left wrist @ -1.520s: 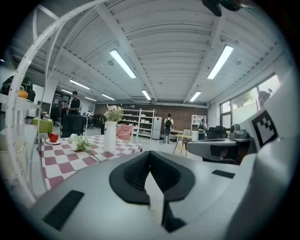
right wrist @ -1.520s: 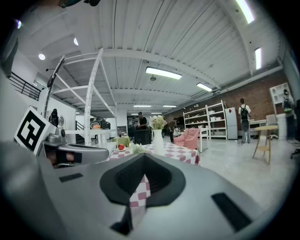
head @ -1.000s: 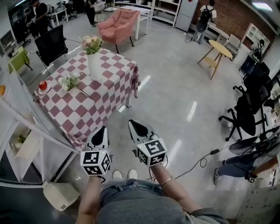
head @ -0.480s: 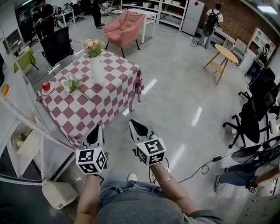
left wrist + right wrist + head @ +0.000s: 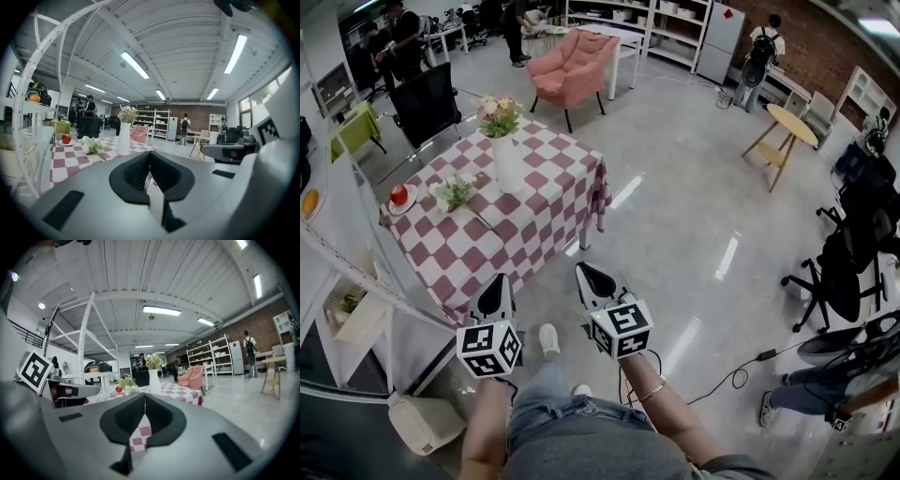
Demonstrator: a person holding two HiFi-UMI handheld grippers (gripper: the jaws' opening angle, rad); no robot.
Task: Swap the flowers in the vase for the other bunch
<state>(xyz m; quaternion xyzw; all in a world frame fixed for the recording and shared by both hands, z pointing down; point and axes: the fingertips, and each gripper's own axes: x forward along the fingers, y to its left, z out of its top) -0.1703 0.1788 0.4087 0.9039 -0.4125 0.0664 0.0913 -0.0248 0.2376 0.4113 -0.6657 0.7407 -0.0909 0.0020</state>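
A white vase (image 5: 507,161) with pink and cream flowers (image 5: 498,111) stands on a table with a red-and-white checked cloth (image 5: 546,208). A second bunch of white flowers (image 5: 453,193) lies on the cloth to the vase's left. My left gripper (image 5: 495,286) and right gripper (image 5: 585,276) hang side by side over the floor, short of the table's near edge, both shut and empty. The vase (image 5: 123,138) and the loose bunch (image 5: 93,145) show in the left gripper view; the vase (image 5: 154,379) also shows in the right gripper view.
A red apple on a plate (image 5: 398,196) sits at the table's left corner. A white shelf frame (image 5: 356,272) stands close on the left. A pink armchair (image 5: 575,62), a black chair (image 5: 426,98), a yellow round table (image 5: 791,126) and office chairs (image 5: 848,262) ring the grey floor.
Both grippers have advanced toward the table, which sits nearer and lower in the head view. A foot has stepped forward between them. Both stay shut.
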